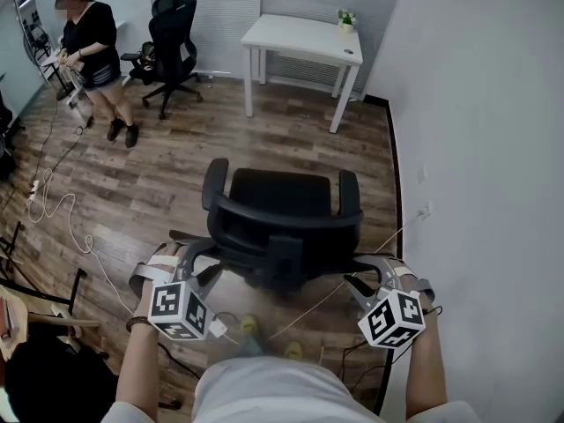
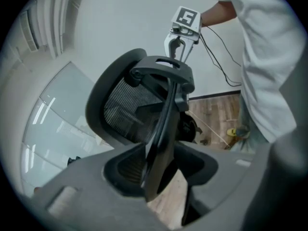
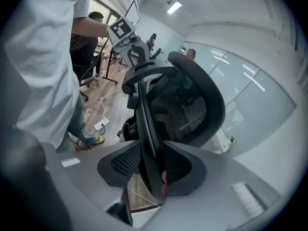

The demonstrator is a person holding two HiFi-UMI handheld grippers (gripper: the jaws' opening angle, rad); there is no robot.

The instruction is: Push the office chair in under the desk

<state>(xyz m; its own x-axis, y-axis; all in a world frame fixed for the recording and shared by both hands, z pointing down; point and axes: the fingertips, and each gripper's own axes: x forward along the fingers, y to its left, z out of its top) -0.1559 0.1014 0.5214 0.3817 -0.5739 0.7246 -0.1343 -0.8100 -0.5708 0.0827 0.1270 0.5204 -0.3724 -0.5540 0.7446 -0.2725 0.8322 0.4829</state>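
From the head view, the office chair (image 1: 273, 214) stood on the wood floor (image 1: 159, 174) in the near middle of the room. Its back was turned to the person and its seat faced the white desk (image 1: 300, 38), which stood well apart at the far wall. On the far right corner of that desk sat a small pot (image 1: 347, 26) with a green plant in it. The left gripper (image 1: 181, 258) was at the left edge of the chair's back and the right gripper (image 1: 374, 267) at its right edge. A second black chair (image 1: 172, 42) and a standing person (image 1: 92, 51) were at the far left, and cables (image 1: 62, 218) trailed over the floor on the left.

In the left gripper view, the left gripper (image 2: 161, 177) had its jaws apart at a middling width. The thin dark rim of the chair's back ran between them, and a strip of floor showed in the gap beside it. The right gripper (image 2: 180, 37) sat at the far end of the same rim.

In the right gripper view, the right gripper (image 3: 151, 172) also had its jaws moderately apart around the rim. The rim lay close against one jaw, while mesh showed through the gap on the other side. The left gripper (image 3: 130, 42) was at the rim's far end. A white power strip (image 3: 100, 125) lay on the floor to the left.
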